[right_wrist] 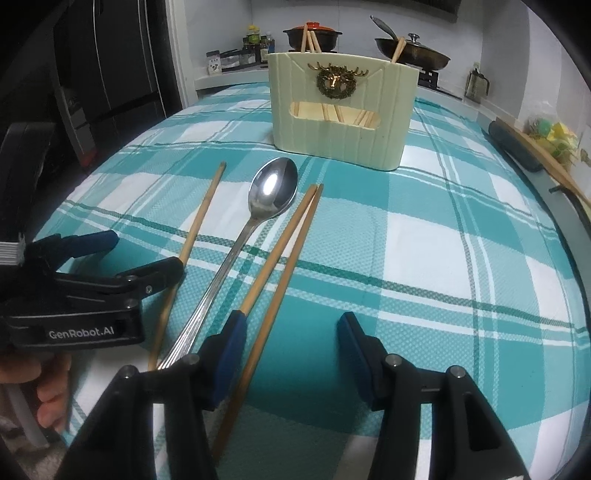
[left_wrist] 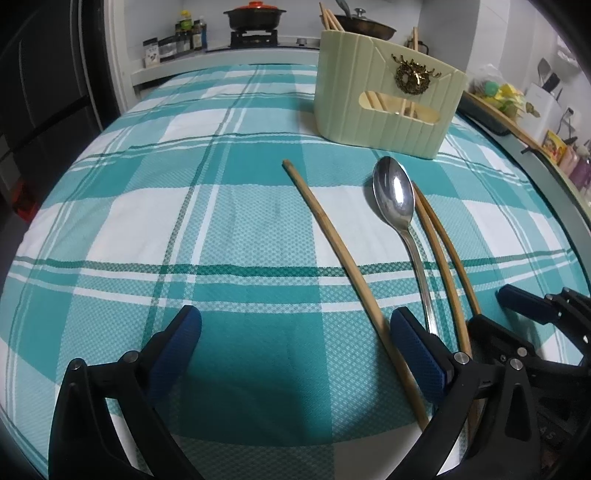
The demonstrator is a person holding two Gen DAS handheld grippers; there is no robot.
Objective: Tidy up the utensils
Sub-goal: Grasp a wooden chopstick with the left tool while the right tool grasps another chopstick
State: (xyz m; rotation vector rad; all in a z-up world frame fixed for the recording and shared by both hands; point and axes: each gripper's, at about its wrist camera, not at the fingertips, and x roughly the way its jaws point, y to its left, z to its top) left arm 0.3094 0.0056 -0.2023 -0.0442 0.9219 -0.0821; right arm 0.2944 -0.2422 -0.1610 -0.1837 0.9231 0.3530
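Observation:
A metal spoon [left_wrist: 395,199] [right_wrist: 271,194] lies on the teal plaid cloth [left_wrist: 184,221] [right_wrist: 443,240] with three wooden chopsticks: a single chopstick [left_wrist: 332,240] [right_wrist: 199,221] left of it and a pair of chopsticks [left_wrist: 439,251] [right_wrist: 291,236] right of it. A cream utensil holder [left_wrist: 384,103] [right_wrist: 340,107] stands beyond them with chopsticks in it. My left gripper [left_wrist: 295,332] is open and empty, low over the cloth left of the utensils. My right gripper [right_wrist: 291,336] is open, its fingers either side of the pair's right chopstick.
A stove with a red-lidded pot [left_wrist: 255,16] [right_wrist: 314,33] and a pan [left_wrist: 369,24] [right_wrist: 413,50] lies behind the table. Spice jars [left_wrist: 184,37] stand at the back left. A shelf with yellow items [right_wrist: 554,140] runs along the right edge.

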